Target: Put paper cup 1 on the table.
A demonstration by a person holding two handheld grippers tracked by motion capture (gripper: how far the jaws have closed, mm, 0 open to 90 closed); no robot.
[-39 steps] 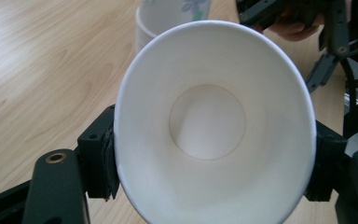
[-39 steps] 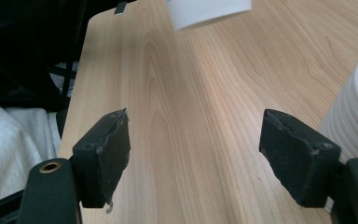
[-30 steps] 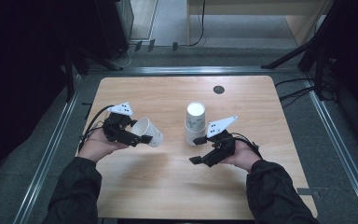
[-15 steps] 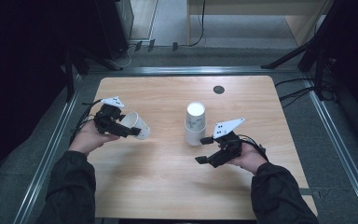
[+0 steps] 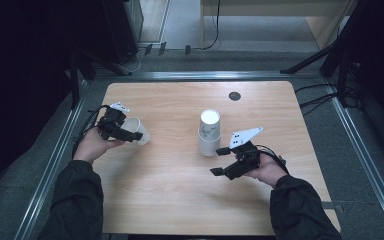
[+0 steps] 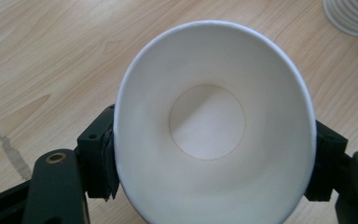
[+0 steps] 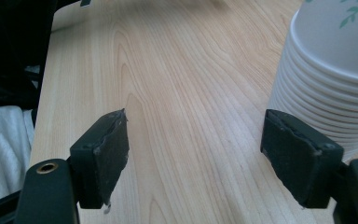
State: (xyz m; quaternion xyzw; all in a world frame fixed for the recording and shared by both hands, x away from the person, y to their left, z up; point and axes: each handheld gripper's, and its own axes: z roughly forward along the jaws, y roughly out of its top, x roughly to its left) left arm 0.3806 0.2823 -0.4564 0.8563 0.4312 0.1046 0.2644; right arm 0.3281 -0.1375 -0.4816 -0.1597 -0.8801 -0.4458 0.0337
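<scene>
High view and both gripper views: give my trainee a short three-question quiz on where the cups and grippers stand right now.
1. True or false: the left gripper grips a single paper cup by its sides.
2. Which way up is the cup stack on the table? A) mouths up B) mouths down C) lying on its side
3. What lies between the jaws of the right gripper?

Key
1. True; the cup's mouth faces the left gripper view's camera.
2. B.
3. Bare table; the jaws stand open, the stack just beside one jaw.
</scene>
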